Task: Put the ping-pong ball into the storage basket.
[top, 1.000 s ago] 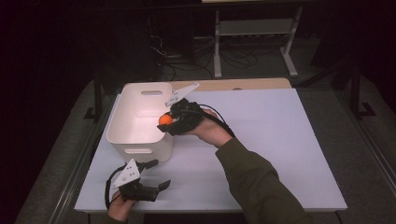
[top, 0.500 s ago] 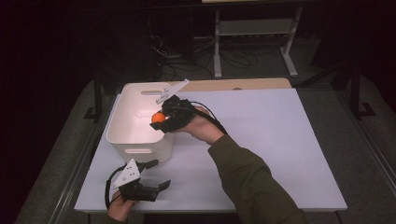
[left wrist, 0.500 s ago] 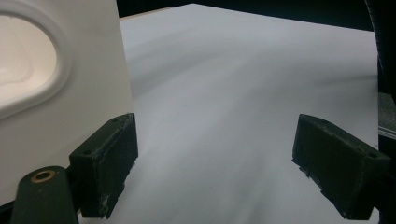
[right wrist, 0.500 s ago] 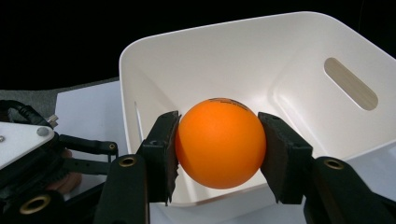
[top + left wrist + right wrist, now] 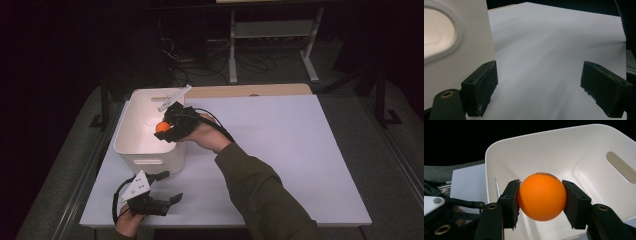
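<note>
Right gripper (image 5: 540,197) is clamped on the ball (image 5: 541,196) over the bin (image 5: 131,131), so I'd get low and central before opening, or it'll bounce out.

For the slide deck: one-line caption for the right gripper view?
Right gripper clamps an orange ball above the open white bin.
</note>
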### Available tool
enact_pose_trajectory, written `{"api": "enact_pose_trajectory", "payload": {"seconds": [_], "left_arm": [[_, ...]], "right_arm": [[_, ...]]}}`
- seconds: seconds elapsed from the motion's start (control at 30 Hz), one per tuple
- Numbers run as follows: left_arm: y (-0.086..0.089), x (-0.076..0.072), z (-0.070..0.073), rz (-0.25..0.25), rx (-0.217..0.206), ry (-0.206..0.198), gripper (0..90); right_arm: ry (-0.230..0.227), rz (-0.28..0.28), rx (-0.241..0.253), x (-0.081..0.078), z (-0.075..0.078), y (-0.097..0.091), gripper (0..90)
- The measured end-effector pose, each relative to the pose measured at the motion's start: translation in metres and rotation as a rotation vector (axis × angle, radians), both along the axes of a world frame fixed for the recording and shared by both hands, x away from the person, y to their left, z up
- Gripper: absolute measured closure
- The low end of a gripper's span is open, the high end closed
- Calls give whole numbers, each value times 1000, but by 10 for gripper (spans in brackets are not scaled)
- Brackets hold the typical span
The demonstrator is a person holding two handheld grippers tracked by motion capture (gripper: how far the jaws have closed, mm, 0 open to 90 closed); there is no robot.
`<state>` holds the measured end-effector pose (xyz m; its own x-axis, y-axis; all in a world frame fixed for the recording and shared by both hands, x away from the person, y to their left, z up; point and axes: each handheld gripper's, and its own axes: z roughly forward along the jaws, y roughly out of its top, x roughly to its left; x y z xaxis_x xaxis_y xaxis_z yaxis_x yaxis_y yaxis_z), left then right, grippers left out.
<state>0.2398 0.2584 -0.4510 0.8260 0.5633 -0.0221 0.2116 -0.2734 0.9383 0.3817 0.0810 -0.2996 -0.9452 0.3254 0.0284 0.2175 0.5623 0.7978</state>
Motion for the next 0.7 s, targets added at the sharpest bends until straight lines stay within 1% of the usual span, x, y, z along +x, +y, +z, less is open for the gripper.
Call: {"api": "enact_pose_trajectory", "payload": {"seconds": [0.1,0.5,0.6,0.7], "left_arm": [[0,0,0,0,1,1,141],[0,0,0,-1,3,0,141],[0,0,0,0,2,2,140],[0,0,0,0,1,2,141]], "right_arm": [[-1,6,-6,0,-1,2,497],[18,5,-57,0,-7,5,495],[19,5,-59,0,-7,4,491],[23,8,-58,0,-7,4,451]]}}
